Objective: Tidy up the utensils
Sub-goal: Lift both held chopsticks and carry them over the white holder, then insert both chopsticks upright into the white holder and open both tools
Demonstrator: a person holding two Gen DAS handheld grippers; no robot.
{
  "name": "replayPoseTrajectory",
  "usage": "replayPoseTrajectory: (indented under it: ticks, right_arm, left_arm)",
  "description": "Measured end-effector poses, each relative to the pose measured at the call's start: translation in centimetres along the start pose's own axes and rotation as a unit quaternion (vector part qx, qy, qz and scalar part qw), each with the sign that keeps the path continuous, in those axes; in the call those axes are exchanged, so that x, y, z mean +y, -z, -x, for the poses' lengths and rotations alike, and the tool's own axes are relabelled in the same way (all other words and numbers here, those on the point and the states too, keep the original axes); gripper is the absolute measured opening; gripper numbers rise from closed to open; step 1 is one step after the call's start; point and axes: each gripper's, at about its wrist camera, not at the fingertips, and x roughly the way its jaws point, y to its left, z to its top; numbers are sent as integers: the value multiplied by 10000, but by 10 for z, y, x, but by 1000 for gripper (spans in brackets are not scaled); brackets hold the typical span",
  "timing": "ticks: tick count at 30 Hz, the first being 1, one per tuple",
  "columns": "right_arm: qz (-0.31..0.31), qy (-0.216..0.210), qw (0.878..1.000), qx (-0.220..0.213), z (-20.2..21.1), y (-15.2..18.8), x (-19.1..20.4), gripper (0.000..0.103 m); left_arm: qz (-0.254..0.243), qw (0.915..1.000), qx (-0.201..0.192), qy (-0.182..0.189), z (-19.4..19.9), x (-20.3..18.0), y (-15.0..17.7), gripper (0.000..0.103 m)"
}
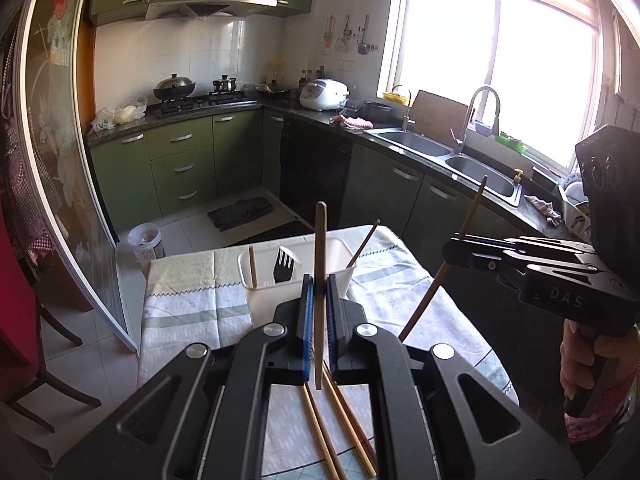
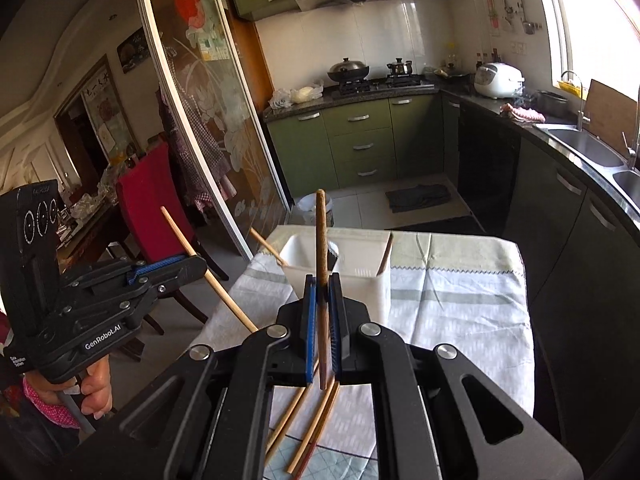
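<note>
My left gripper (image 1: pixel 319 285) is shut on a pale wooden chopstick (image 1: pixel 320 236) that stands upright between its blue pads. Beyond it sits a white tub (image 1: pixel 264 294) holding a black fork (image 1: pixel 283 266) and two leaning chopsticks. My right gripper (image 2: pixel 322 285) is shut on a dark brown chopstick (image 2: pixel 321 232), also upright, just short of the same tub (image 2: pixel 360 280). Each wrist view shows the other gripper beside it: the right gripper (image 1: pixel 451 250) with its dark stick (image 1: pixel 420 308), the left gripper (image 2: pixel 199 268) with its pale stick (image 2: pixel 228 300). Several loose chopsticks (image 1: pixel 332 432) (image 2: pixel 312 428) lie on the cloth below.
The table (image 1: pixel 192 304) carries a green-and-white patterned cloth and ends just past the tub. A red chair (image 2: pixel 148 208) stands to its left by a sliding glass door. A small bin (image 1: pixel 146 242) is on the floor, and a dark counter with a double sink (image 1: pixel 480 172) runs along the right.
</note>
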Motion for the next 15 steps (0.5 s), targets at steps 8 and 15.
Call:
replayPoseTrajectory:
  ticks: [8,15]
  right_arm:
    - [-83,84,9984,-560,3,-73,-3,7]
    - [-230,378,9972,-595,-46,-109,-24,7]
  left_arm:
    - [-137,9977,-655,-137,14,-11,-69,6]
    - [-30,9954,-843,-462,-24,-2,-100,6]
